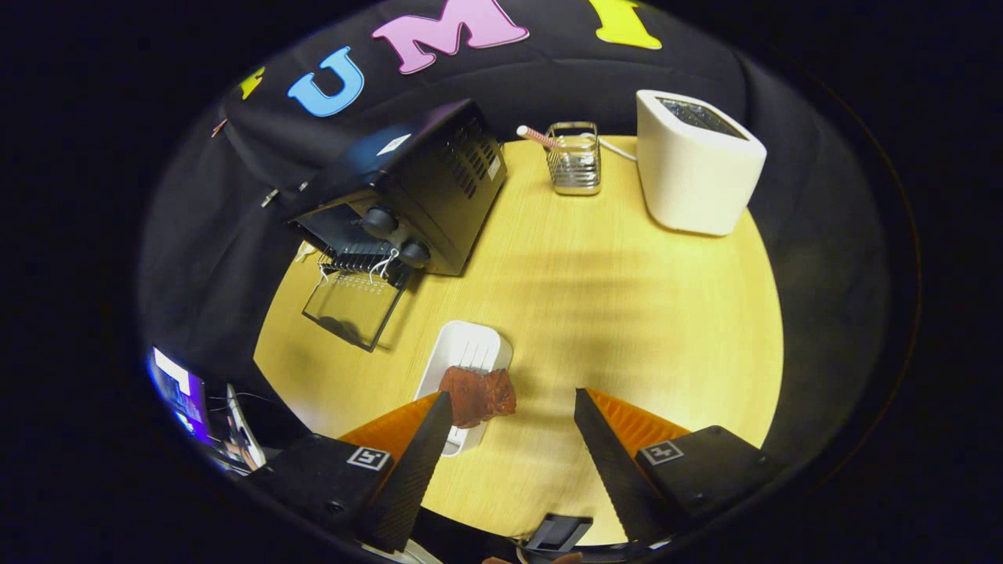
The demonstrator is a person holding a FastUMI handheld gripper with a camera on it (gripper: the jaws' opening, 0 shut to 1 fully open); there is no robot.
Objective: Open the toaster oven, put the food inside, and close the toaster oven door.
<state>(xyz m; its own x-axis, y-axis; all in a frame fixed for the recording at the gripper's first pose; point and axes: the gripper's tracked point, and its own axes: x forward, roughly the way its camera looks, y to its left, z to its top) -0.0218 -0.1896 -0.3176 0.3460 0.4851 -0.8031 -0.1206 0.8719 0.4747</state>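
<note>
Table layout from where I'm steering

Toaster oven (407,196) sits back left, door (356,305) dropped open onto the table (627,313). Wire holder (574,159) behind centre, toaster (693,164) back right. Food (478,395) on the tray (462,356), just ahead of my spread gripper (513,407).

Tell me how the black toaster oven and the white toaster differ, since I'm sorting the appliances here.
The toaster oven is black and boxy with two front knobs; the toaster is white, rounded and knobless from here. The toaster oven's door hangs open in front; the toaster opens at its top. Both stand on the yellow table, beyond the open gripper.
</note>
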